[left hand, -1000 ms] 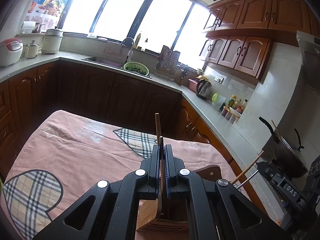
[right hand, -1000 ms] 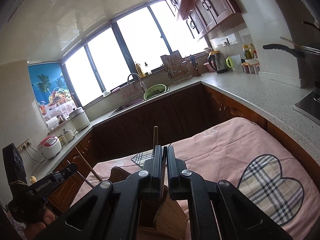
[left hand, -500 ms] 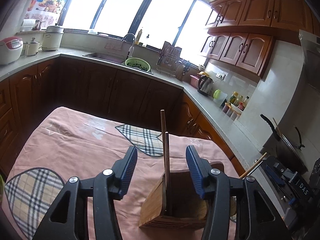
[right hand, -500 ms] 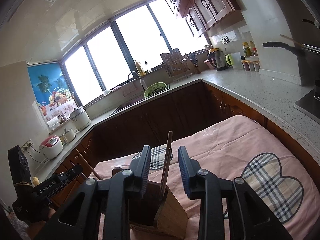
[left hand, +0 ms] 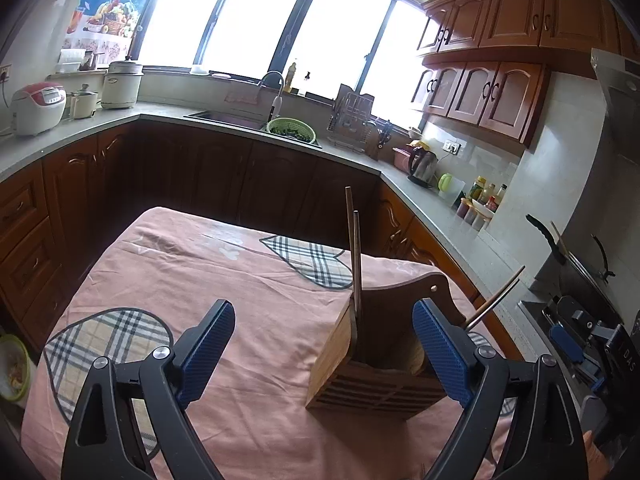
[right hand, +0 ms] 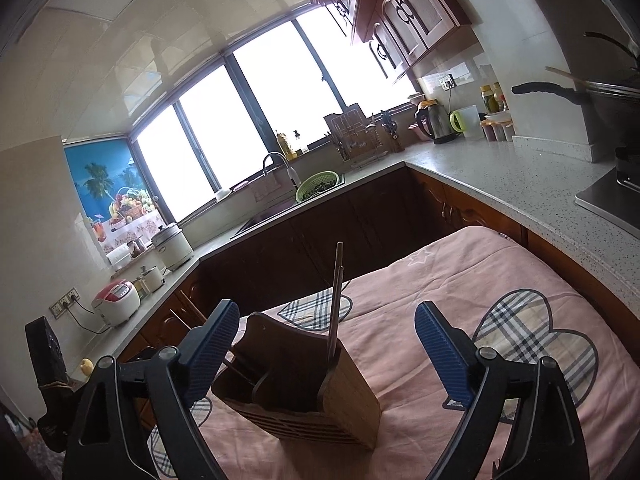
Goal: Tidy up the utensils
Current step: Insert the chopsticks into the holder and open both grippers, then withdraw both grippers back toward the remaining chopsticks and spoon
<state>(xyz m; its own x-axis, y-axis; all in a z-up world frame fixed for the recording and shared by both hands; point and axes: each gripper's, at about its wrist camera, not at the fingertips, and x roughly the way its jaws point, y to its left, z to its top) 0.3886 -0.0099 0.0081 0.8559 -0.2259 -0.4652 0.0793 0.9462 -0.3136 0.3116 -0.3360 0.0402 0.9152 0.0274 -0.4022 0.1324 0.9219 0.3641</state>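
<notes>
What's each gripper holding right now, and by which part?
Nothing. The left gripper and right gripper are both opening with bare pads; both chopstick pairs stand free in the wooden holder.

Your left wrist camera sits low behind the left tool (left hand: 324,344), looking down across the table (left hand: 248,280) toward the window (left hand: 256,16) and sink (left hand: 224,118). The wooden utensil holder (left hand: 372,376) stands close, toward the table's right edge. Your right wrist camera looks from behind the right tool (right hand: 326,346), tilted, with the same holder (right hand: 316,404) close at lower left. Both views share the holder, the pink cloth (right hand: 460,280) and the sink (right hand: 260,216) corner.
</notes>
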